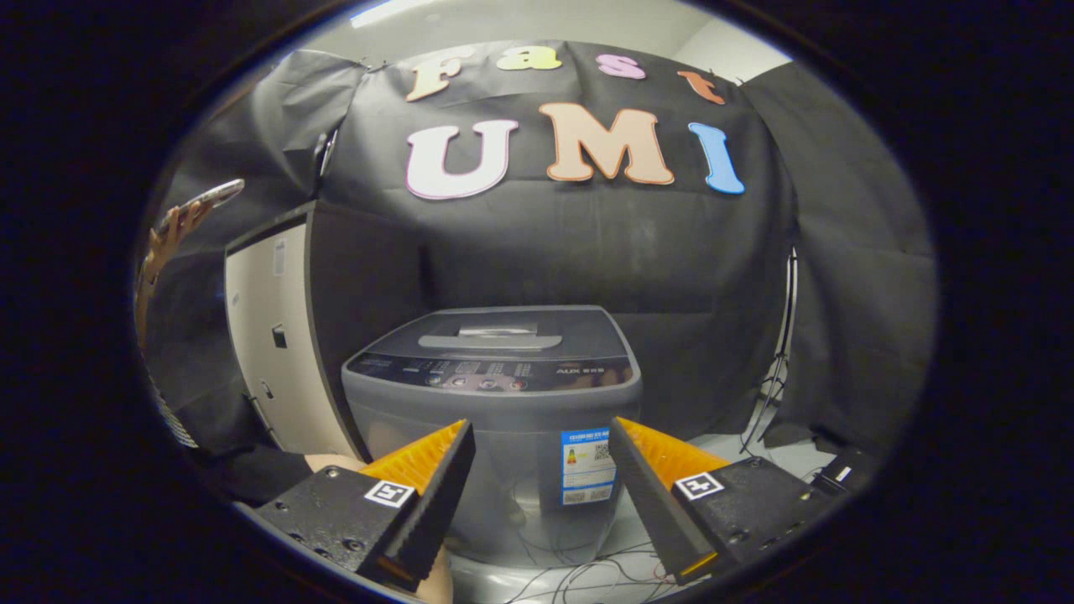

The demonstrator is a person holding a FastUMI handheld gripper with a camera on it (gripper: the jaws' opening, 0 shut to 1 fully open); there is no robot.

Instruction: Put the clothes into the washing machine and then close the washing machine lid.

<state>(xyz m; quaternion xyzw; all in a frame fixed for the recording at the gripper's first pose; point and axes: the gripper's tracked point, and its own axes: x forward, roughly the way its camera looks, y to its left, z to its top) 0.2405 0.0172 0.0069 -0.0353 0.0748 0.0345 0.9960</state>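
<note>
Black cloth hangs all around the booth, and the washing machine (493, 403) stands on the pale floor (722, 445) in front of it. Its lid (503, 334) lies flat and shut on top. No clothes can be seen; they may be inside the tub, or they may be somewhere out of sight, so the shut lid fits both a load not yet put in and a job already finished.

The gripper (541, 470) hovers in front of the machine with its fingers spread wide apart and nothing between them. The machine's front wall sits just beyond the tips.

Loose wires (587, 575) lie on the floor under the fingers, and a low sweep could snag them. The lid handle (491, 341) looks thin and smooth, so a finger could slip off it. A tall cabinet (277, 335) stands close on the machine's left, leaving little room on that side. A person's hand (172, 231) holding a phone (214, 195) is up there too and could get bumped. More open room lies on the right, up to a thin stand (784, 335) near the cloth, though its shape is hard to make out.
</note>
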